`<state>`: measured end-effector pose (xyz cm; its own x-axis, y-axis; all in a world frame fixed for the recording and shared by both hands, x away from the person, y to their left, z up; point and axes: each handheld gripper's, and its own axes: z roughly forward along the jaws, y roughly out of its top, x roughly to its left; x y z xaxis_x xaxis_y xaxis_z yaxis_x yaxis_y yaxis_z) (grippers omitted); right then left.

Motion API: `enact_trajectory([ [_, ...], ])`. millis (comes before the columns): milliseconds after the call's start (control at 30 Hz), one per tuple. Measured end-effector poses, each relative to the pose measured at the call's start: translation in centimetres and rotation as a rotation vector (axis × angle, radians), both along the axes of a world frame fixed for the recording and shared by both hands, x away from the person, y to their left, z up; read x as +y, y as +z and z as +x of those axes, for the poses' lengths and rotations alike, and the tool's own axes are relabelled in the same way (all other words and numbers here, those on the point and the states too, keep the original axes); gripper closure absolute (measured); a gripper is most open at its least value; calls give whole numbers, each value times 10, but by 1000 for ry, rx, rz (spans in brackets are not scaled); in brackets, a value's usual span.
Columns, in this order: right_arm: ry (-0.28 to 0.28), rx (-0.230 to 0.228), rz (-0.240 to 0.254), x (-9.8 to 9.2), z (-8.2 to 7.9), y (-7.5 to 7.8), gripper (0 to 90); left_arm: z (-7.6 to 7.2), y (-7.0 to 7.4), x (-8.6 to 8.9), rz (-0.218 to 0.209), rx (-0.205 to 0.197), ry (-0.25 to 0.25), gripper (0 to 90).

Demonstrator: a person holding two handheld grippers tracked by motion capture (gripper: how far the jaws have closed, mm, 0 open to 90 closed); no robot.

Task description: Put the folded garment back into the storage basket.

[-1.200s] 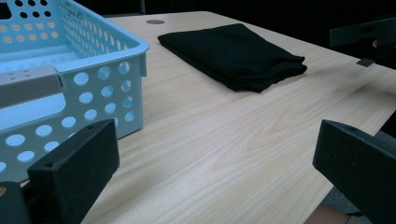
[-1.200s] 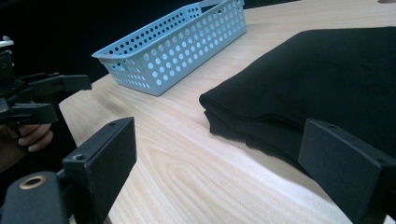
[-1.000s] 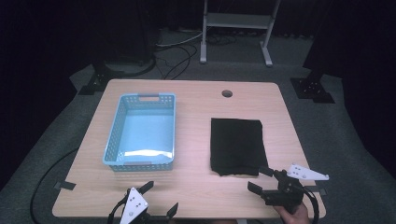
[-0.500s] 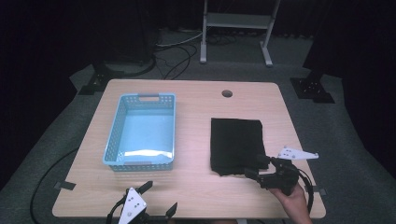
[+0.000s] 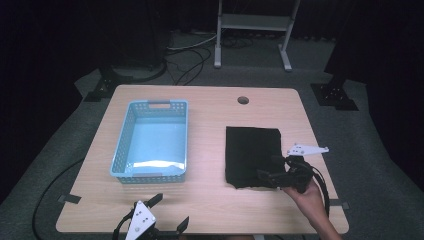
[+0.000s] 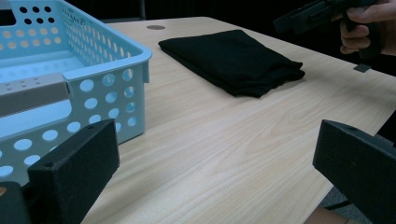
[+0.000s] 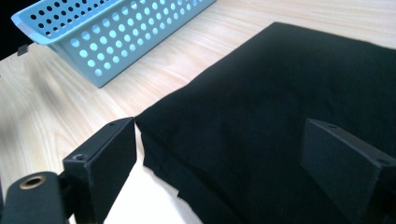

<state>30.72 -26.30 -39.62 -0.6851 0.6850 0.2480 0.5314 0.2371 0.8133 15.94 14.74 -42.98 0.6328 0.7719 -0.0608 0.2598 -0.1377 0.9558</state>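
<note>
A folded black cloth (image 5: 252, 156) lies flat on the right half of the wooden table (image 5: 210, 115). An empty light-blue perforated basket (image 5: 150, 142) stands to its left. My right gripper (image 5: 270, 167) is open over the cloth's near right corner, held by a hand (image 5: 312, 200). In the right gripper view the cloth (image 7: 289, 107) spreads between and beneath the two jaws, with the basket (image 7: 116, 32) beyond. My left gripper (image 5: 169, 211) hovers open and empty at the table's near edge. Its view shows the basket (image 6: 93, 70) close on the left, the cloth (image 6: 233, 58) farther off, and the right gripper (image 6: 317, 11).
A round cable hole (image 5: 243, 100) sits near the table's far edge. Dark tape marks (image 5: 68, 198) are at the near corners. A metal stand (image 5: 252, 25) and cables lie on the floor behind the table.
The right gripper has moved forward and left from the table's near right corner onto the cloth's near right edge. The left gripper has stayed put.
</note>
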Motion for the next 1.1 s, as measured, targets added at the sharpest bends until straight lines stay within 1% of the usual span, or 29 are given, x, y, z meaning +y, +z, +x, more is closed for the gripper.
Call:
enact_trajectory([
  [67,5,8,-15,2,5,2,109,0,0,0,-1,0,0,0],
  [333,4,6,-8,8,24,11,110,0,0,0,-3,-1,-3,0],
  [400,8,19,-13,10,29,12,109,0,0,0,0,-3,-2,0],
  [533,15,29,-16,15,34,14,110,0,0,1,-2,-2,0,0],
  [600,16,17,-12,17,36,15,110,0,0,1,-2,-3,0,0],
  [633,16,20,-13,17,37,15,110,0,0,1,0,-3,-1,0],
  [700,19,30,-29,18,40,16,110,0,0,1,-2,-3,-1,0],
  [867,21,24,-41,21,45,20,109,0,0,2,-4,-1,1,0],
  [933,23,12,-45,23,46,22,110,0,1,2,-4,-2,1,0],
  [1000,25,22,-58,24,49,23,110,0,1,2,-5,-2,1,0],
  [1100,28,22,-67,27,52,26,110,0,1,2,-4,-2,0,0],
])
